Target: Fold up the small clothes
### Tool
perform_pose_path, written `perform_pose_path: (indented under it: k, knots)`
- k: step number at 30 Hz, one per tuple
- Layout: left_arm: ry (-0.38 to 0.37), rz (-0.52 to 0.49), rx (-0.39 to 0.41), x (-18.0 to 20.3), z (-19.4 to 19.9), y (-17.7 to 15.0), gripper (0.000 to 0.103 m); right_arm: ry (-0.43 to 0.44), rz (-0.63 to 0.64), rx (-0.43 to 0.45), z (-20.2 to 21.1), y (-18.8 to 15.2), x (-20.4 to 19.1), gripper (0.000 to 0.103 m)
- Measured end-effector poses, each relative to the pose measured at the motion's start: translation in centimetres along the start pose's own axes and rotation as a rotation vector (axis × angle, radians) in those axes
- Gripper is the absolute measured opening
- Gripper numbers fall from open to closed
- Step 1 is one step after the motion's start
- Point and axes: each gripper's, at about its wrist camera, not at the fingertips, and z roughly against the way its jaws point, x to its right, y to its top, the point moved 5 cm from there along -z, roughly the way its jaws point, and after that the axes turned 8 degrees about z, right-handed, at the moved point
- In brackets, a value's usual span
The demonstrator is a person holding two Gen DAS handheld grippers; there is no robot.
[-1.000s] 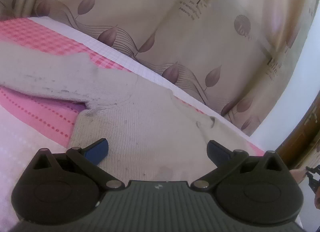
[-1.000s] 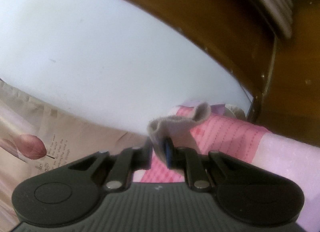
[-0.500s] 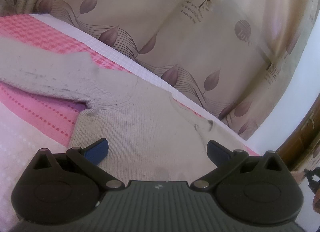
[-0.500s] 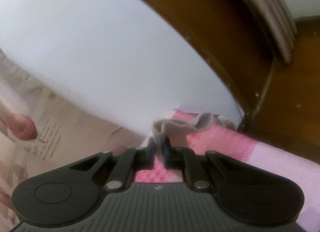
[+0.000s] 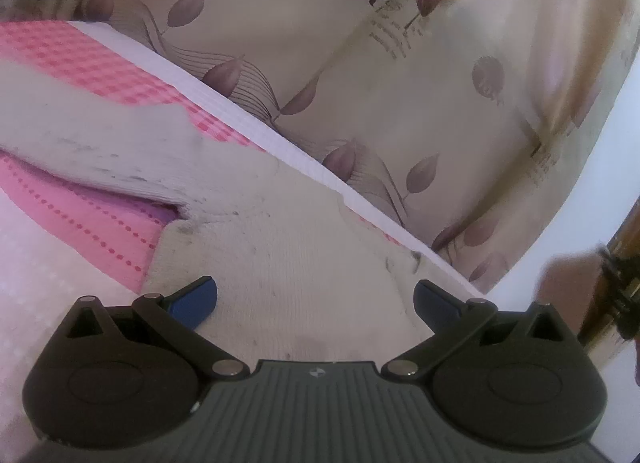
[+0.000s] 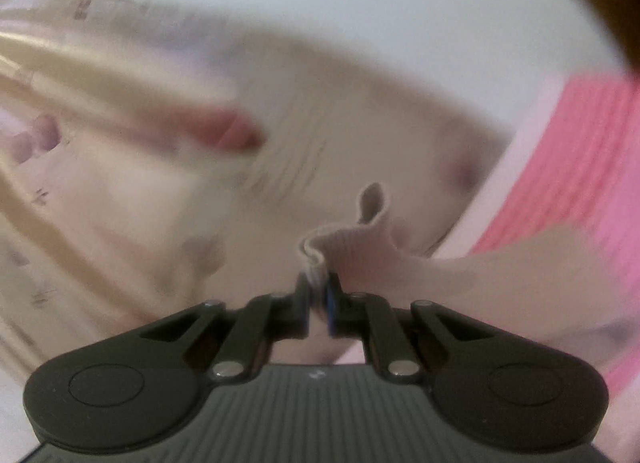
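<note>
A small beige knit sweater point(image 5: 288, 263) lies flat on the pink bed sheet point(image 5: 92, 219), one sleeve point(image 5: 88, 143) stretched out to the left. My left gripper point(image 5: 314, 297) hovers open just over the sweater's body, nothing between its blue pads. In the right wrist view my right gripper point(image 6: 319, 289) is shut on the ribbed cuff point(image 6: 344, 239) of the other sleeve. The beige fabric trails off to the right and is lifted off the sheet. The background there is smeared by motion.
A beige curtain point(image 5: 400, 95) with leaf print hangs right behind the bed's far edge. A hand point(image 5: 568, 283) and dark wooden furniture point(image 5: 624, 247) show at the right rim of the left wrist view. The pink sheet point(image 6: 568, 167) reaches the right side of the right wrist view.
My right gripper has swung away from the wooden frame and white wall toward the curtain, carrying the cuff with it. The left gripper has stayed over the sweater, open.
</note>
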Motion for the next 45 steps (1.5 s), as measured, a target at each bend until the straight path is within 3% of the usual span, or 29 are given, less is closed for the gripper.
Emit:
perform_pose_path:
  k: [5,11,14,19,23,24,28,30,31,33,34,35,38,43,45]
  knots:
    - [-0.004,0.019,0.012,0.0,0.2,0.1,0.103,0.106,-0.098,-0.146,-8.4,-9.2,-3.7,0.008]
    - [-0.007,0.027,0.016,0.1,0.2,0.2,0.103,0.123,-0.154,-0.387,-15.6,-21.4,-4.7,0.011]
    - [-0.012,0.031,0.015,0.1,0.3,0.1,0.103,0.083,-0.054,-0.499,-17.0,-25.1,-4.7,0.019]
    - [-0.018,0.031,0.002,0.3,0.3,0.1,0.103,0.086,0.054,-0.439,-12.7,-24.3,-3.3,0.027]
    - [-0.05,0.053,-0.086,1.0,-0.3,0.4,0.102,0.007,0.172,-0.362,-6.8,-22.2,-0.1,0.066]
    - [-0.046,0.054,-0.1,1.3,-0.5,0.6,0.102,-0.021,0.199,-0.339,-5.6,-21.5,0.9,0.07]
    - [-0.028,0.038,-0.175,3.0,-3.3,0.9,0.099,-0.078,0.234,-0.273,-1.0,-19.5,4.6,0.07]
    - [0.002,0.047,-0.21,3.2,-5.2,0.7,0.093,-0.047,0.158,-0.248,0.3,-19.1,6.2,0.068]
    - [-0.003,0.05,-0.211,3.4,-6.1,0.9,0.09,-0.012,0.116,-0.219,0.3,-18.9,6.4,0.069]
    - [-0.018,0.036,-0.225,4.0,-7.6,1.0,0.066,0.002,0.088,-0.194,0.8,-18.6,7.0,0.069]
    - [-0.003,0.018,-0.259,4.3,-8.5,0.9,0.03,0.008,0.085,-0.187,0.8,-18.6,7.0,0.069]
    - [0.043,-0.013,-0.29,4.6,-9.7,0.6,0.006,0.01,0.09,-0.183,0.9,-18.6,7.0,0.069]
    - [0.06,-0.039,-0.259,5.3,-10.6,1.1,0.006,0.001,0.116,-0.189,0.7,-18.7,6.7,0.069]
    - [0.073,-0.084,-0.054,6.7,-7.8,5.5,0.006,0.02,0.092,-0.173,0.8,-18.6,6.8,0.069]
    - [0.087,-0.099,-0.035,6.2,-7.4,6.5,0.006,0.02,0.088,-0.165,1.2,-18.7,7.0,0.069]
